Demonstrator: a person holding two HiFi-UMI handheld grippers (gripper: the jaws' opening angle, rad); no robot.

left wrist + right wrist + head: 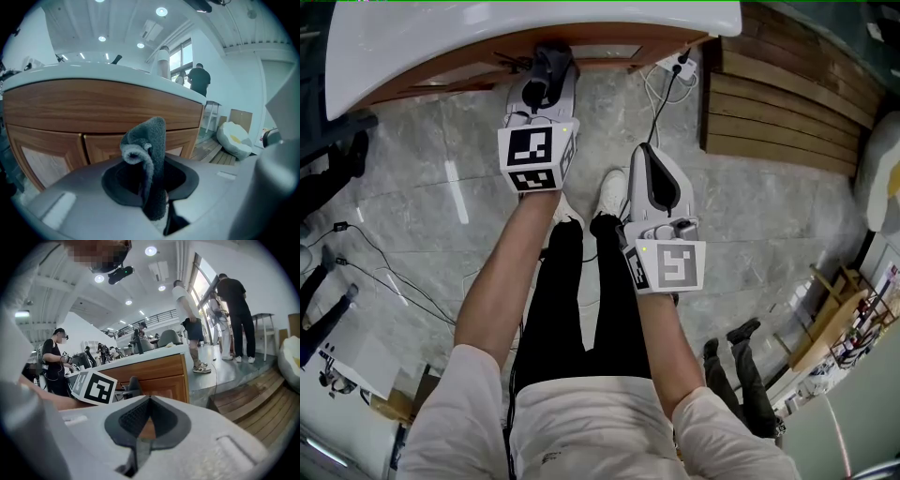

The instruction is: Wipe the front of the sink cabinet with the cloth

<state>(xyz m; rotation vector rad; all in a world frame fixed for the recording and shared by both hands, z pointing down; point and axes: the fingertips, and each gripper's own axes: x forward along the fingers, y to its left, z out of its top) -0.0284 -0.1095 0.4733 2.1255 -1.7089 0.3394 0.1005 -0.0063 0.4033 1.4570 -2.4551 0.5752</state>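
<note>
Grey cloth (152, 140) — bunched, upright, wooden sink cabinet (93, 108) just beyond

Dark grey cloth (154, 140), brown wood-grain cabinet (93, 112), grey marbled floor (422, 187)

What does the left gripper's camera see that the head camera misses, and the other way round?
Left gripper view only: the brown wooden cabinet's door panels and people standing by a window. Head view only: the person's forearms, the shut right gripper, the grey marble floor. Both: the dark grey fleecy cloth clamped in the left gripper, and the white sink top.
</note>
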